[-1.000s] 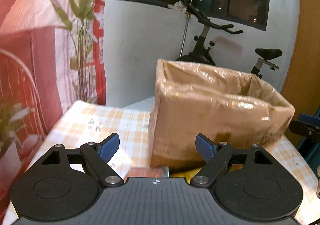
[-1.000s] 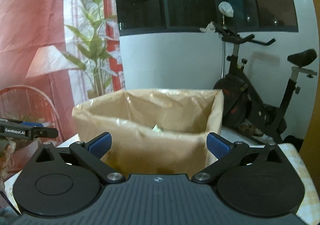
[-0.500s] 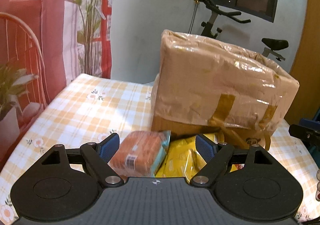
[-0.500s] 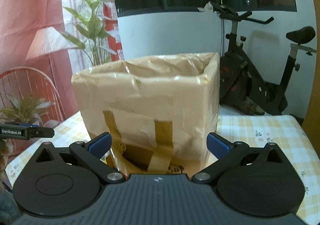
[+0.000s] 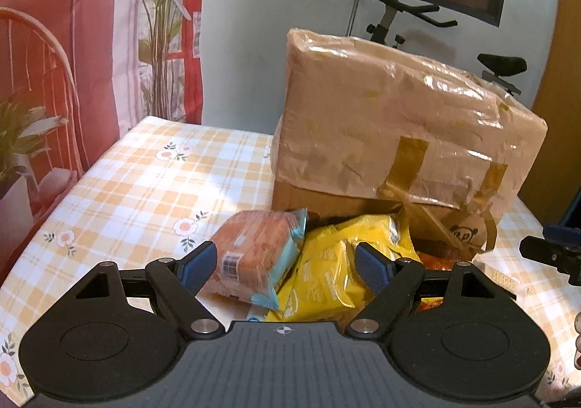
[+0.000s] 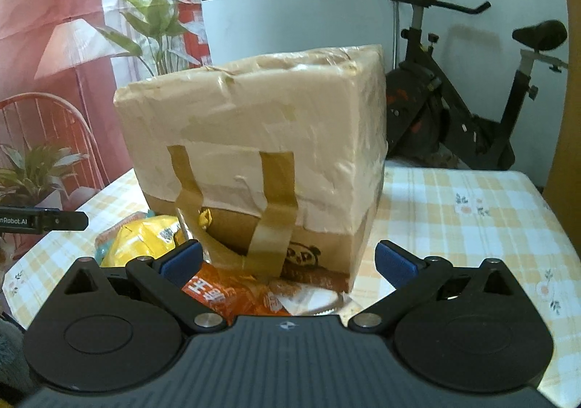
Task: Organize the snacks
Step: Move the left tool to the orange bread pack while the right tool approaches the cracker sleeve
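- Left gripper [image 5: 287, 264], left wrist view: jaws stand wide apart and grip nothing; the blue pads sit either side of, and above, a heap of snack packets without pressing on them.
- Snack heap: an orange-brown packet [image 5: 254, 255] with pale blue ends lies against a yellow packet [image 5: 334, 262], both on the checked tablecloth [image 5: 145, 190] at the foot of the taped cardboard box [image 5: 392, 139].
- Task status, as judged: no packet is held, so sorting of this heap is not yet done. The box interior is not visible from this angle.
- Clearance: open cloth lies to the left of the heap; the box wall blocks travel straight ahead.
- Right gripper [image 6: 287, 262], right wrist view: jaws wide apart, nothing gripped.
- An orange-red packet [image 6: 221, 293] lies just below the left pad, at the near base of the box; the yellow packet lies to its left.
- Clearance: bare cloth extends to the right of the box as far as the table edge. The left gripper's tip shows at the left border, near the heap; collision risk is judged moderate.
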Motion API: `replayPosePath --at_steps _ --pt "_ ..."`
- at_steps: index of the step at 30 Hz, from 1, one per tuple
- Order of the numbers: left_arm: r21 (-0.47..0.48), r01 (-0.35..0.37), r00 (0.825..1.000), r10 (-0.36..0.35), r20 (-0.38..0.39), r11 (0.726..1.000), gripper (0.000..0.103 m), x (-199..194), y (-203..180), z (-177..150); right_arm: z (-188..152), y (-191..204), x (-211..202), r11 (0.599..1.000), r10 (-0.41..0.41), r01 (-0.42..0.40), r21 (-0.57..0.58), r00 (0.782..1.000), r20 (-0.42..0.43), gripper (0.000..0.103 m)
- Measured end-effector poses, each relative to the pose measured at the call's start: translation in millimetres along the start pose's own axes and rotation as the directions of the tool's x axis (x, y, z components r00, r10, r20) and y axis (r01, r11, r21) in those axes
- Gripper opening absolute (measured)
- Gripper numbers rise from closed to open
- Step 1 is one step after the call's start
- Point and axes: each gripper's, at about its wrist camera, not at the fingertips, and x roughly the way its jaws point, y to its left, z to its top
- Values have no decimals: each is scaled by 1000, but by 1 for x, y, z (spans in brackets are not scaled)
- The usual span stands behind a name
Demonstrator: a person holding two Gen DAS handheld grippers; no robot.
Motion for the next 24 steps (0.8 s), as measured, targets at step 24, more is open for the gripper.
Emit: replayPosePath --at_steps 24 --pt "-6 -12 999 12 -36 1000 84 6 0 -8 -32 -22 -1 996 -83 81 -28 995 -58 100"
